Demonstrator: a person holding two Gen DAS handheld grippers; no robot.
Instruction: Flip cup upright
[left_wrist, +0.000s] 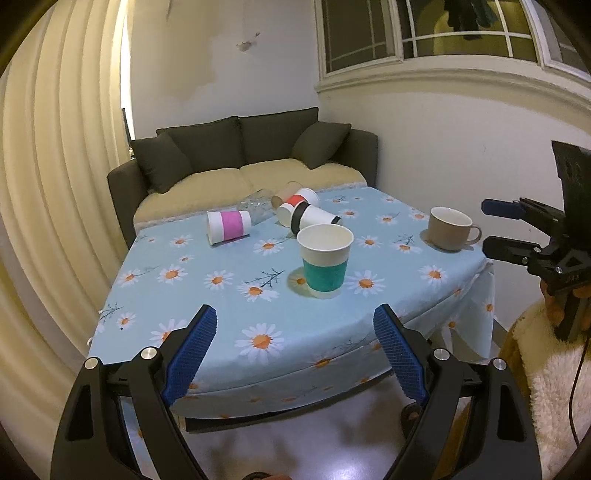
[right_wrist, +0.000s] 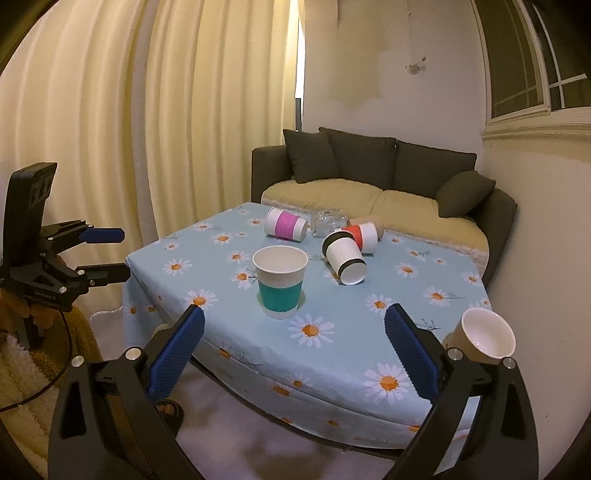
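Meanwhile both grippers off table, jaws wide, holding nothing

Teal cup upright mid-cloth; pink cup, black-band cup, red cup lie tipped at far side w/ a clear glass. Risk: reaching past knocks teal cup, or rolls cups off far edge. Open room front-left; left gripper, right gripper

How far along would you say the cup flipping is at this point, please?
Done: the teal-banded cup and the beige mug stand upright. In hand: nothing; the left gripper and right gripper are both open, short of the table. Left: the pink-banded cup, black-banded cup, red-banded cup and a brown cup lie on their sides.
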